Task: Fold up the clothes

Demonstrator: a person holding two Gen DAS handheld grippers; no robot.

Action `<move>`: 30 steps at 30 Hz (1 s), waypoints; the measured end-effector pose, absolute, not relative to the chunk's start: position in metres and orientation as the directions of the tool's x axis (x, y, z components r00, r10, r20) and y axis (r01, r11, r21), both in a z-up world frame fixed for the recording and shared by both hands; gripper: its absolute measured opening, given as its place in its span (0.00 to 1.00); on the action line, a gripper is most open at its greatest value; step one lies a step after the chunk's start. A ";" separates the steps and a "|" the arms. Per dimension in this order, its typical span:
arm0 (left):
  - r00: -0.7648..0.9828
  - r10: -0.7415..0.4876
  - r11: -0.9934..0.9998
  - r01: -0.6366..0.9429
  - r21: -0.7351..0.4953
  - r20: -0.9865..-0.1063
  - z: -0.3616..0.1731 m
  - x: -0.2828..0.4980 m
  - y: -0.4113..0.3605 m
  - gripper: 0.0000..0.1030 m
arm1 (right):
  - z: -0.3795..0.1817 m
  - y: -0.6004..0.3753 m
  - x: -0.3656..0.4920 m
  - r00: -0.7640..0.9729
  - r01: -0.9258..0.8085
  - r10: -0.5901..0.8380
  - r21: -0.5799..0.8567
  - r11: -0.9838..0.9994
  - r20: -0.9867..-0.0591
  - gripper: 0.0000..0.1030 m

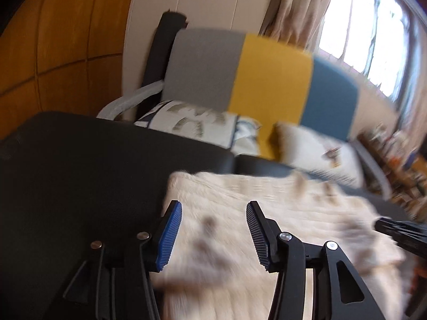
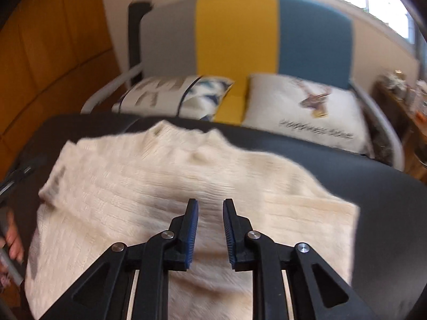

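A cream knitted sweater (image 2: 165,186) lies spread on a black table (image 2: 387,200), partly folded, its collar toward the sofa. In the left wrist view the same sweater (image 1: 280,213) shows blurred brown spots. My left gripper (image 1: 213,208) hovers over the sweater's left part, jaws wide apart with nothing between the blue pads (image 1: 170,237). My right gripper (image 2: 210,205) hangs above the sweater's middle, jaws a little apart, gripping nothing. The right gripper's black tip (image 1: 395,229) shows at the right edge of the left wrist view.
Behind the table stands a sofa (image 2: 234,34) in grey, yellow and blue with two printed cushions (image 2: 301,109). Orange wooden panels (image 1: 53,40) fill the left. A window (image 1: 368,34) and a cluttered shelf (image 1: 395,154) are at the right. A person's hand (image 2: 13,240) shows at the left edge.
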State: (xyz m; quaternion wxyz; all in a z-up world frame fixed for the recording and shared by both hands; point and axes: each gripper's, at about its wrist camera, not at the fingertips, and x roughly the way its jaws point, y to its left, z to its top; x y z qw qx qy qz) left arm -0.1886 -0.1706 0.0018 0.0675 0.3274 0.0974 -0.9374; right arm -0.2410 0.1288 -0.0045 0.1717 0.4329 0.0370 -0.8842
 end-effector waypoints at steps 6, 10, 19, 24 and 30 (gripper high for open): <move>-0.652 -0.182 -0.955 0.297 -0.027 -0.736 -0.046 -0.221 -0.186 0.61 | -0.039 0.140 -0.260 -0.550 0.279 -0.173 0.016 -0.960 -0.817 0.18; -0.646 -0.154 -0.937 0.337 -0.097 -0.748 -0.060 -0.218 -0.204 0.83 | -0.052 0.184 -0.256 -0.592 0.151 -0.197 0.133 -0.980 -0.781 0.18; -0.638 -0.100 -0.932 0.328 -0.153 -0.763 -0.054 -0.206 -0.206 0.86 | -0.012 0.156 -0.210 -0.579 0.277 -0.231 0.078 -0.958 -0.782 0.22; -0.652 -0.046 -0.927 0.309 -0.210 -0.757 -0.047 -0.159 -0.201 0.86 | -0.028 0.152 -0.178 -0.530 0.286 -0.214 0.064 -0.956 -0.821 0.22; -0.605 -0.135 -0.961 0.273 -0.046 -0.785 -0.057 -0.126 -0.192 0.86 | -0.044 0.164 -0.165 -0.516 0.234 -0.178 0.062 -0.970 -0.838 0.22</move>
